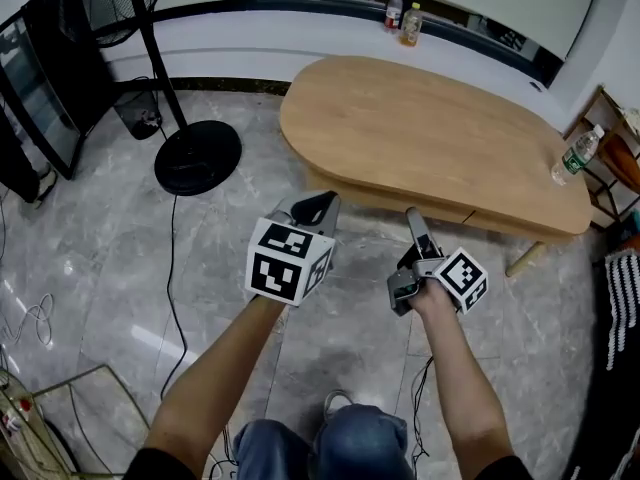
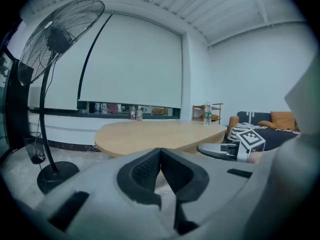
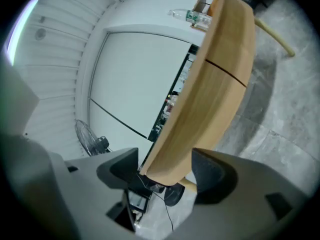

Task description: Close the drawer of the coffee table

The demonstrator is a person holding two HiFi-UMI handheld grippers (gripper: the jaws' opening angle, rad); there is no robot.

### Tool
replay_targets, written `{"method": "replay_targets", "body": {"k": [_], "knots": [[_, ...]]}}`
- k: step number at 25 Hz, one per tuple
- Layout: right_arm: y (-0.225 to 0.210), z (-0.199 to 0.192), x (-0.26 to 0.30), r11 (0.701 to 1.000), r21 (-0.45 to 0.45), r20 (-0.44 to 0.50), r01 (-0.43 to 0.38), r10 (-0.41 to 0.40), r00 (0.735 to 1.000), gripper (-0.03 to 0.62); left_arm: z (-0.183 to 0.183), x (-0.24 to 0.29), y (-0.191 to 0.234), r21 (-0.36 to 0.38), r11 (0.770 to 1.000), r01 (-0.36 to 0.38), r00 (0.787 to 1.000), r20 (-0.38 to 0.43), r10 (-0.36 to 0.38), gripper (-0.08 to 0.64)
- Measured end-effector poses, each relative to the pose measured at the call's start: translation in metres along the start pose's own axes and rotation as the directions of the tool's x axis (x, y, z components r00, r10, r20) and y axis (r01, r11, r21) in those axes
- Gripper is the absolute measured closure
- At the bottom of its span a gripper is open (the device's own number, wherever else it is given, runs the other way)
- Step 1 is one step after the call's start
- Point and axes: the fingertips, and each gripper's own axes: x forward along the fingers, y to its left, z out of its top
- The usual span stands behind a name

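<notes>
Presumably rigid, the drawer [image 3: 192, 126] is best pushed mid-front; left tongs [image 2: 160, 152] are pressed together, right tongs [image 3: 165, 160] parted, empty.

1. Bare floor [image 1: 350, 268] lies open along the near edge of the table [image 1: 430, 138]; a hand can pass there freely.
2. The tabletop is wide open, save a bottle [image 1: 577, 155] at its right end.
3. To the left, the fan base [image 1: 197, 156] and pole [image 1: 163, 68] stand near the table's end, and a cable [image 1: 172, 268] trails across the floor.
4. To the right, a shelf [image 2: 216, 115] crowds the far corner.
</notes>
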Motion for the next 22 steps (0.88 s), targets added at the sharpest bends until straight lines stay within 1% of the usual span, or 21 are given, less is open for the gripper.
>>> {"method": "replay_targets", "body": {"k": [2,4,7,10,13,17,18,22], "knots": [[0.029,0.007,-0.012,0.999,-0.045,-0.025,0.02,-0.021,0.999,0.281,0.021,-0.015,-0.005,-0.011,1.0,0.004,1.0,-0.006,-0.004,0.558],[0.059,0.009,-0.023,0.996,-0.084,-0.054,0.013,-0.017,0.998,0.301,0.04,-0.034,-0.009,-0.017,1.0,-0.001,1.0,-0.021,0.0,0.558],[0.11,0.016,-0.037,0.986,-0.168,-0.101,0.005,-0.022,0.995,0.33,0.073,-0.061,-0.015,-0.022,1.0,-0.006,0.999,-0.038,0.005,0.558],[0.173,0.024,-0.047,0.971,-0.237,-0.147,-0.016,-0.02,0.989,0.368,0.117,-0.097,-0.016,-0.021,1.0,-0.018,0.999,-0.046,0.017,0.558],[0.238,0.033,-0.058,0.953,-0.301,-0.204,-0.042,-0.022,0.979,0.384,0.166,-0.133,-0.02,-0.016,0.999,-0.03,0.998,-0.055,0.03,0.558],[0.322,0.051,-0.079,0.916,-0.395,-0.248,-0.072,-0.031,0.968,0.433,0.23,-0.184,-0.033,0.004,0.999,-0.041,0.997,-0.062,0.041,0.558],[0.344,0.056,-0.085,0.902,-0.424,-0.253,-0.081,-0.032,0.967,0.447,0.244,-0.198,-0.036,0.012,0.999,-0.045,0.997,-0.065,0.045,0.558],[0.422,0.063,-0.112,0.828,-0.55,-0.269,-0.106,-0.055,0.962,0.511,0.296,-0.257,-0.045,0.026,0.998,-0.065,0.996,-0.058,0.066,0.558]]}}
